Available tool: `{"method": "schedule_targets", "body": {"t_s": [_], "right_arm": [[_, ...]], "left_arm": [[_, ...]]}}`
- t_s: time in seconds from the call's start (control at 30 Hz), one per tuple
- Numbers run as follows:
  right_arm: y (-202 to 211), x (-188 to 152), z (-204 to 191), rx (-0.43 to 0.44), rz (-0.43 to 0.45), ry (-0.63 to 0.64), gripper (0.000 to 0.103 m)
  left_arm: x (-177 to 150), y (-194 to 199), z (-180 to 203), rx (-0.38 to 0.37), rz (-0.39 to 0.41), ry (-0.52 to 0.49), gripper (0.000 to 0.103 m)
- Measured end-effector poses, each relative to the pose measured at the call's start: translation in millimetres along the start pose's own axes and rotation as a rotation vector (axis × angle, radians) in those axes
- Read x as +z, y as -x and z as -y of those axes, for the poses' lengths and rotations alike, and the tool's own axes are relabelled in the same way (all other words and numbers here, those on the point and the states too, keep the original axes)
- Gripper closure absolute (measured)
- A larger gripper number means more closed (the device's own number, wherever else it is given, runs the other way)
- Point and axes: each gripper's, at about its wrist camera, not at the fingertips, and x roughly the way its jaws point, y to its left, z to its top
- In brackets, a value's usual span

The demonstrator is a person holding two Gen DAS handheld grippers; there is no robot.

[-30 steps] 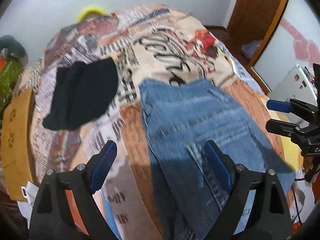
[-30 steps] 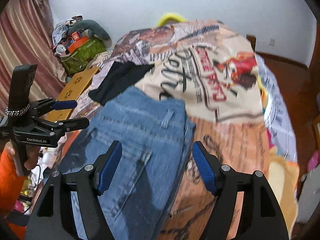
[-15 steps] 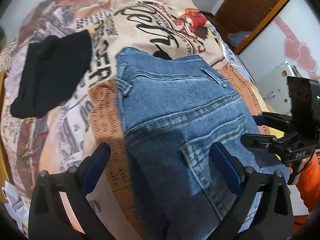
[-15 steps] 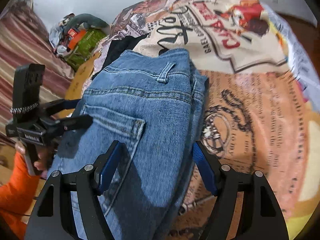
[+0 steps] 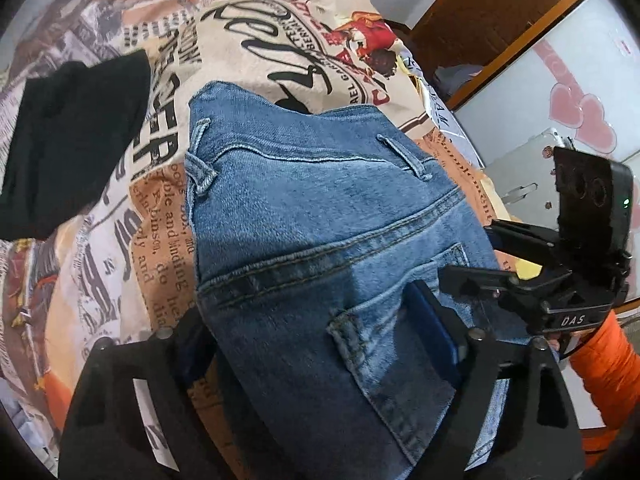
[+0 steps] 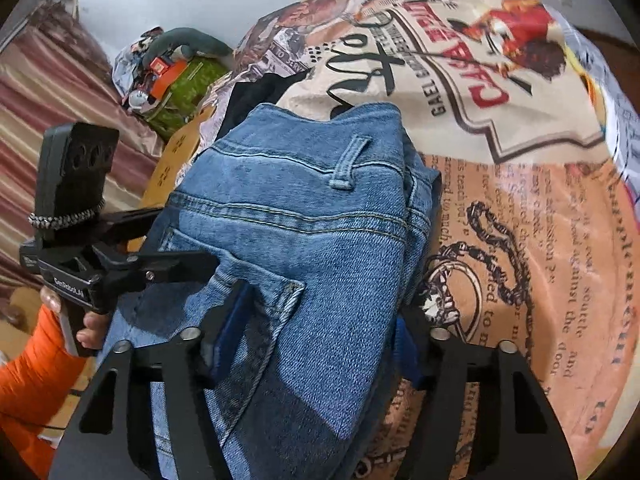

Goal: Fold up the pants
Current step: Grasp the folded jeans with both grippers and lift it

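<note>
Both grippers straddle the jeans point(image 5: 320, 216) on the bed point(image 5: 132, 208): left gripper point(image 5: 316, 336) fingers spread wide, right gripper point(image 6: 316, 336) too, neither clamped.

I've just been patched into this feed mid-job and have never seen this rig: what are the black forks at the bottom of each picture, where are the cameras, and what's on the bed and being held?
There is no robot: a person in orange sleeves holds a hand-held gripper in each hand. Each picture comes from a fisheye camera on one gripper, looking forward along its two blue-padded jaws, so the black forks are that gripper's own jaws. Each view also shows the other gripper from the side: the right gripper in the left view, the left gripper in the right view. On the printed bedspread lie blue jeans, already doubled over, and a black garment beside them. Both pairs of jaws are spread wide, straddling the jeans' edges; nothing looks pinched yet.
</note>
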Motion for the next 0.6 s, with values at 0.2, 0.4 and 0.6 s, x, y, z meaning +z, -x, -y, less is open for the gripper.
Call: {"method": "schedule_targets", "body": {"t_s": [0.2, 0.4, 0.6], "right_arm": [[12, 0, -10, -0.017, 0.036, 0.009, 0.071], [26, 2, -37, -0.034, 0.085, 0.077, 0.076], [46, 20, -75, -0.024, 0.188, 0.17, 0.078]], "left_arm": [[-12, 21, 12, 0.038, 0.048, -0.056, 0.033], [-19, 57, 18, 0.052, 0.13, -0.053, 0.044], [-21, 114, 9, 0.056, 0.278, -0.042, 0.051]]}}
